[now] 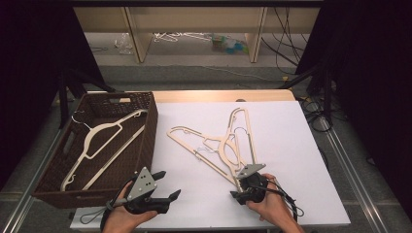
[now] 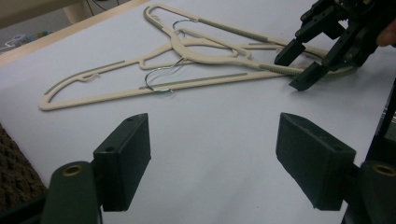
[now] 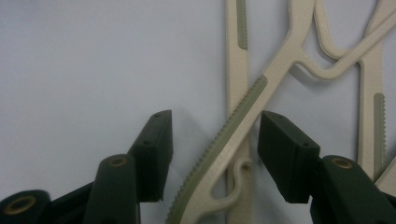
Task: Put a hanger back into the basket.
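One hanger (image 1: 104,143) lies in the basket (image 1: 145,141), left of two crossed hangers (image 1: 223,145) on the table (image 1: 291,145).

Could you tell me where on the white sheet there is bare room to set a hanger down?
The white sheet is bare along its right side, beyond the two crossed hangers, and in the strip between the wicker basket and those hangers. It is crowded near the front edge, where the right gripper straddles a hanger arm and the left gripper hovers.

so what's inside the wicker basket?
The wicker basket holds one cream hanger lying flat, its metal hook near the far left corner. The near wall hides the floor's front edge; the left hand-held gripper overlaps one corner.
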Action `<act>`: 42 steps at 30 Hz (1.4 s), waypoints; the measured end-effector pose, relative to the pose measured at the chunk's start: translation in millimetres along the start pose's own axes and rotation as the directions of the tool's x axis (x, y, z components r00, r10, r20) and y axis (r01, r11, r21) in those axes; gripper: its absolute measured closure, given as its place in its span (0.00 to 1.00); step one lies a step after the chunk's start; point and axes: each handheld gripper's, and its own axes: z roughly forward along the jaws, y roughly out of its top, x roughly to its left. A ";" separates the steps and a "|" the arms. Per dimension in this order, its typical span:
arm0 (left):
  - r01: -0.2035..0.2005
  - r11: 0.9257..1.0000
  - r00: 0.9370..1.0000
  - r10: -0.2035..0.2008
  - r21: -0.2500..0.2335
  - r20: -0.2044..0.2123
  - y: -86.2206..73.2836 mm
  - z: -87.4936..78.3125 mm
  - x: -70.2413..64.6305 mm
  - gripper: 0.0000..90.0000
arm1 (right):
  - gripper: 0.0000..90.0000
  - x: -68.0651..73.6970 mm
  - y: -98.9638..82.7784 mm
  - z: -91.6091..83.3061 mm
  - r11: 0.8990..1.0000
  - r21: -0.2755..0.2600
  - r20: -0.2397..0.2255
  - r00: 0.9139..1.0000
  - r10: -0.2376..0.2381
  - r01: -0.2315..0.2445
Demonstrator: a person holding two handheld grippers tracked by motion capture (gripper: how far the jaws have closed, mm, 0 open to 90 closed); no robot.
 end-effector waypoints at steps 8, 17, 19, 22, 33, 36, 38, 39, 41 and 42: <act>-0.017 1.000 1.000 0.017 0.003 0.001 -0.2 1.2 -0.5 0.30 | 0.74 -15.7 -5.1 -8.8 0.998 0.008 0.004 0.998 0.061 -0.061; -0.016 1.000 1.000 0.016 0.008 0.004 -0.9 1.3 -0.5 0.30 | 0.77 -25.1 -8.4 -18.9 0.993 0.028 0.009 0.994 0.111 -0.112; -0.020 1.000 1.000 0.020 0.005 0.000 -0.8 1.3 -0.3 0.30 | 0.77 -27.9 -10.0 -23.9 0.990 0.035 0.012 0.991 0.136 -0.136; -0.020 1.000 1.000 0.020 0.009 0.008 -1.4 1.2 -0.4 0.30 | 0.77 -30.9 -11.9 -26.2 0.989 0.041 0.014 0.990 0.143 -0.144; -0.031 0.999 0.999 0.031 0.021 0.025 -1.1 4.8 -4.9 0.30 | 0.73 -29.4 -1.9 -9.0 0.983 0.051 0.065 0.983 0.172 -0.175; -0.022 1.000 1.000 0.021 0.020 0.018 -1.6 4.7 -4.1 0.30 | 0.72 -29.0 2.3 -6.4 0.982 0.064 0.083 0.981 0.175 -0.180; -0.029 0.999 0.999 0.029 0.018 0.016 -1.2 4.8 -2.7 0.30 | 0.74 -29.7 3.0 -5.4 0.983 0.065 0.088 0.982 0.166 -0.172; -0.029 0.999 0.999 0.029 0.018 0.016 -1.2 4.8 -2.7 0.30 | 0.74 -29.7 3.0 -5.4 0.983 0.065 0.088 0.982 0.166 -0.172; -0.022 1.000 1.000 0.022 0.021 0.015 -1.7 4.8 -3.3 0.30 | 0.81 -29.2 5.1 -6.3 0.977 0.092 0.098 0.978 0.182 -0.191; -0.021 1.000 1.000 0.021 0.021 0.016 -1.8 4.6 -3.6 0.30 | 0.81 -29.2 5.1 -6.3 0.977 0.092 0.098 0.978 0.182 -0.191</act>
